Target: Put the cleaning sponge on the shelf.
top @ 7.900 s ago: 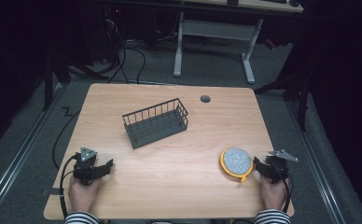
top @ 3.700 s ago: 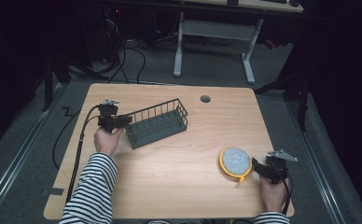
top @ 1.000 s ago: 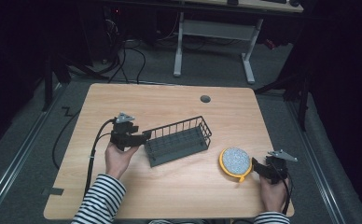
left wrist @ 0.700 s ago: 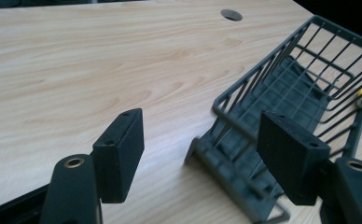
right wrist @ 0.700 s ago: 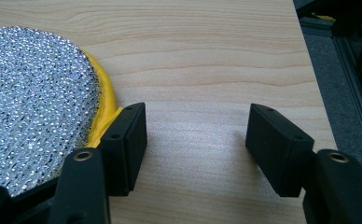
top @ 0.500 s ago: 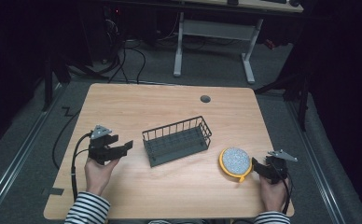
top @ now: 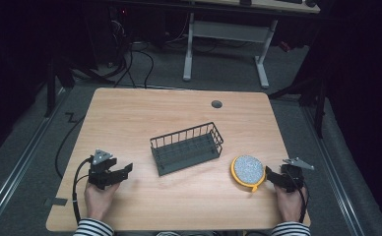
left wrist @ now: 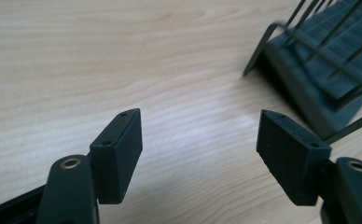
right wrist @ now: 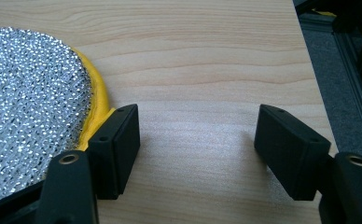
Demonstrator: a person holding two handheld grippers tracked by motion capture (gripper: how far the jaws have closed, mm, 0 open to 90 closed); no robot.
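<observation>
**Both grippers spread, basket standing free at mid-table**

While the left gripper (top: 125,170) rests low near the table's front left corner, its jaws stand wide apart with bare wood between them; they have just been opening, and nothing lies in the gap. In the left gripper view the wire basket (left wrist: 326,60) sits ahead and to the right of the pads, apart from them. From above, the basket (top: 186,148) stands upright near the middle of the table (top: 130,113), slightly skewed to its edges.

The right gripper (top: 270,176) sits by the front right corner, jaws likewise spread and just widened, gripping nothing. In its own view the left pad lies against the yellow rim of the round silver-topped pad (right wrist: 27,98); whether it truly touches I cannot tell. The table's right edge runs close beside the other jaw.

Open wood lies between basket and left gripper, and across the far half, save for a small grey grommet (top: 216,104).
</observation>
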